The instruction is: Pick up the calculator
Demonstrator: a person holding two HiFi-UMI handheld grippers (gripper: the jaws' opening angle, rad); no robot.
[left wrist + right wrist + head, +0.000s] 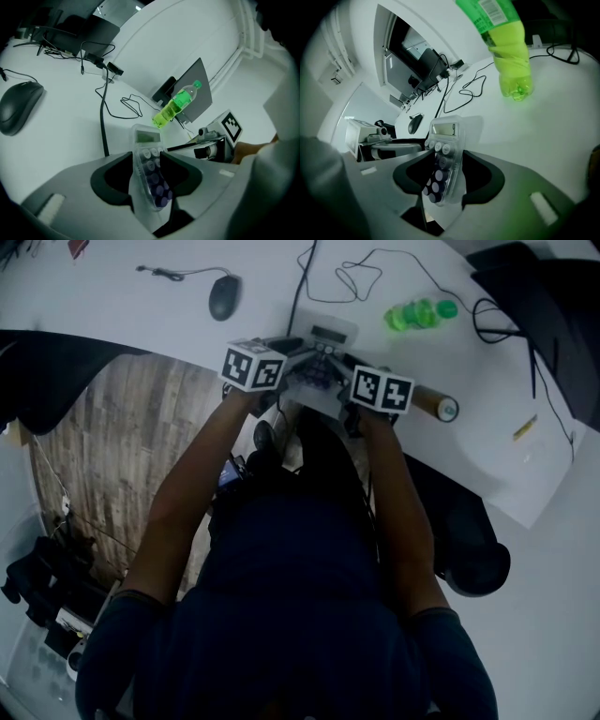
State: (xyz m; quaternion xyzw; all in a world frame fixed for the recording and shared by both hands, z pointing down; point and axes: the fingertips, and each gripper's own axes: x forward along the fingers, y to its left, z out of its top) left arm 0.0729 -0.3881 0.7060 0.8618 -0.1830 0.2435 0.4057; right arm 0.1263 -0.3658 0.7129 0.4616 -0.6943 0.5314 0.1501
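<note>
While left tool [146, 158] pinches calculator [147, 138], right tool [447, 160] straddles it, jaws wide.

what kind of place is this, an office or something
Probably an office or lab workspace: a white table carries a computer mouse, loose cables and a calculator, plus a green bottle.

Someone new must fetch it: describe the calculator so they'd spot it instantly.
At the edge of the white table nearest the person, the calculator sits between the left gripper and right gripper. Unlike the black mouse and green bottle, it's a pale slab with grey display and round keys.
</note>
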